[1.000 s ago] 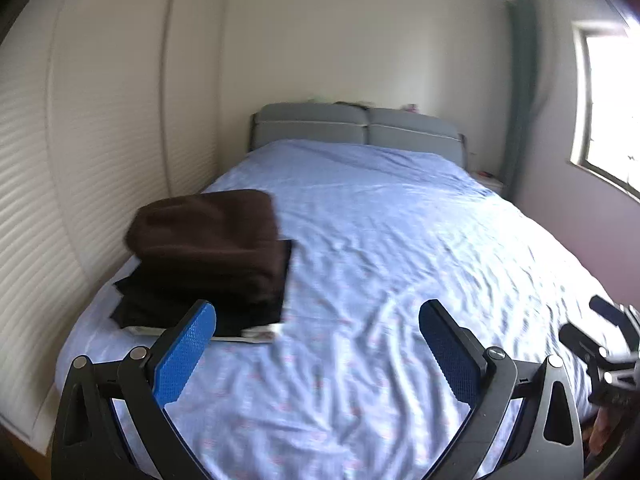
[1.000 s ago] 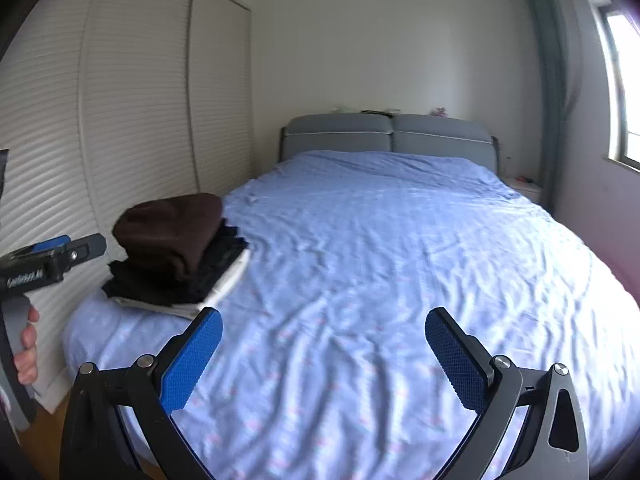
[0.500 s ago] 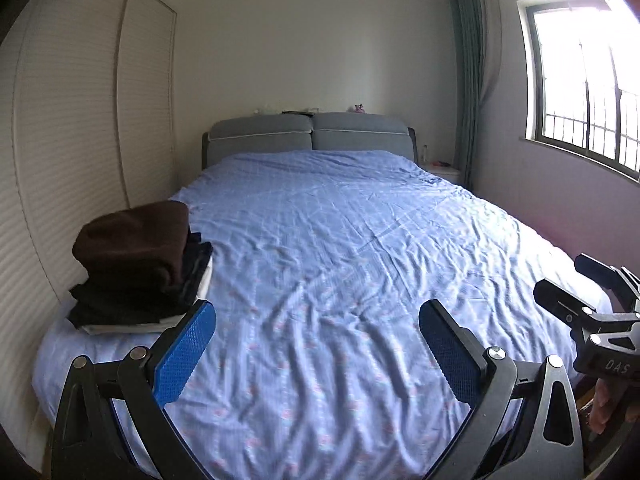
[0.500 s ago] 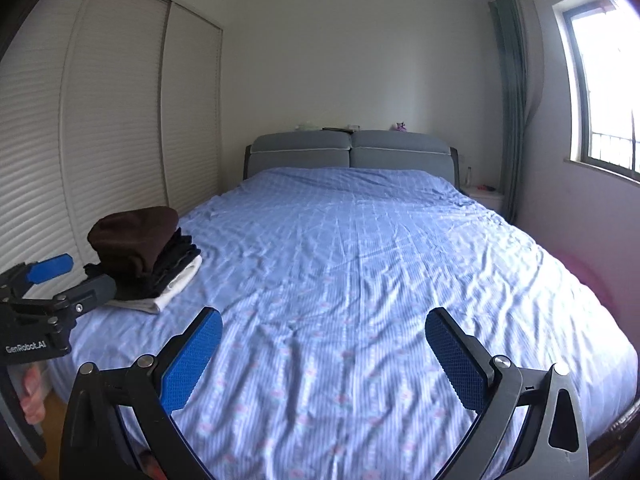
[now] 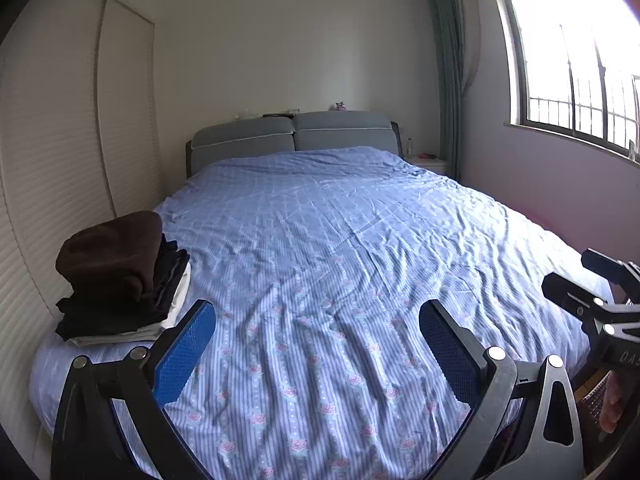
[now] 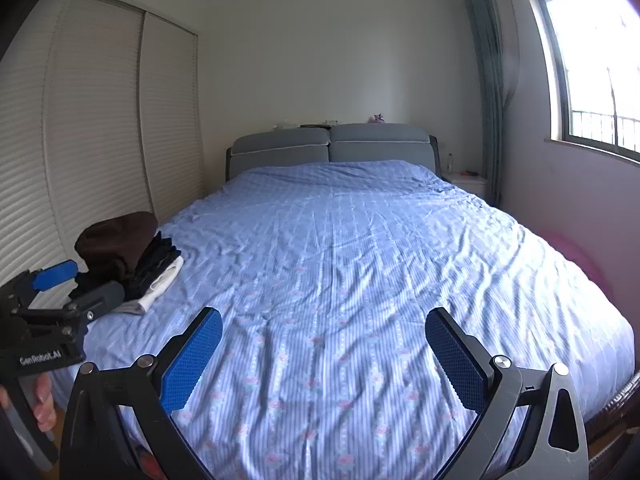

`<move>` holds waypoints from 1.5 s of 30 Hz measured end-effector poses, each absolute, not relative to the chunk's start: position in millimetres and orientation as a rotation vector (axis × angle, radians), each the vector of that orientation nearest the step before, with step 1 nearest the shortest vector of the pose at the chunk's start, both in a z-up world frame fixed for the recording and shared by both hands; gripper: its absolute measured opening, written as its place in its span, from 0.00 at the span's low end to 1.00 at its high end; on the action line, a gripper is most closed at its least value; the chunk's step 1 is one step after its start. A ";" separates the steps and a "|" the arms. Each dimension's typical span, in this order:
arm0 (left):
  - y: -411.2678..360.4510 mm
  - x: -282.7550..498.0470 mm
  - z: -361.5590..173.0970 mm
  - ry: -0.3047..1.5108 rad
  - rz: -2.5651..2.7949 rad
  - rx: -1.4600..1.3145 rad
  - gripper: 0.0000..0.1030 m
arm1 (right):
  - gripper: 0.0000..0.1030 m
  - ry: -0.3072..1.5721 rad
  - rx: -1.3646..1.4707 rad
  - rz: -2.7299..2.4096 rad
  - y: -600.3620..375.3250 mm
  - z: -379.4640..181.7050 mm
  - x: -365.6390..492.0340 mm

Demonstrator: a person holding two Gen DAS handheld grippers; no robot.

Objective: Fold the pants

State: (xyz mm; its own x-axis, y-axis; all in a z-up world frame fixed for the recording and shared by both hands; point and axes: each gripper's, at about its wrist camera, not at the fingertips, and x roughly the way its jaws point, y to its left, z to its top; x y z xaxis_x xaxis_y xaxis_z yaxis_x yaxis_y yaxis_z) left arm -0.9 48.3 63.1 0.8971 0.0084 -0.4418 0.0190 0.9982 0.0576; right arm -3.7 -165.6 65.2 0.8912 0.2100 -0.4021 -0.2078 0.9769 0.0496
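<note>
A stack of folded clothes (image 5: 120,280), brown on top, then black, then white, lies at the left front corner of the bed; it also shows in the right wrist view (image 6: 128,256). No loose pants are in view. My left gripper (image 5: 316,344) is open and empty, held off the foot of the bed. My right gripper (image 6: 324,348) is open and empty too, held to the right of the left one. The left gripper also shows at the left edge of the right wrist view (image 6: 60,296).
The bed (image 5: 340,248) has a wrinkled blue striped cover and a grey headboard (image 5: 292,140). White louvred wardrobe doors (image 5: 60,160) run along the left. A window (image 5: 572,72) and a pale wall are on the right, with a nightstand (image 5: 428,162) by the curtain.
Both grippers have drawn back and up from the bed and turned right, so the folded stack now sits smaller and farther left. Both stay open.
</note>
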 end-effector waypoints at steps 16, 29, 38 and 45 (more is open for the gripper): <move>49.7 -0.3 67.9 0.457 -0.027 0.032 1.00 | 1.00 0.433 0.008 0.215 -165.0 64.0 4.6; 56.1 -2.7 71.1 0.441 -0.047 0.004 1.00 | 1.00 0.423 0.006 0.218 -162.3 65.8 1.1; 57.6 -5.8 73.9 0.429 -0.046 -0.004 1.00 | 1.00 0.420 0.003 0.223 -161.7 68.6 0.0; 57.9 -10.1 76.1 0.413 -0.049 -0.005 1.00 | 1.00 0.421 0.004 0.228 -162.5 69.8 0.4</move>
State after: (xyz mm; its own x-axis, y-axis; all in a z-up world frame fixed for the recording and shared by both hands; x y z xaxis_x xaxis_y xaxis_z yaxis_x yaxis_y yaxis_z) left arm -10.1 57.9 76.1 0.9145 -0.0489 -0.4015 0.0470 0.9988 -0.0147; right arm 0.4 -162.5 69.8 0.8876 0.2201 -0.4045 -0.2183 0.9745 0.0513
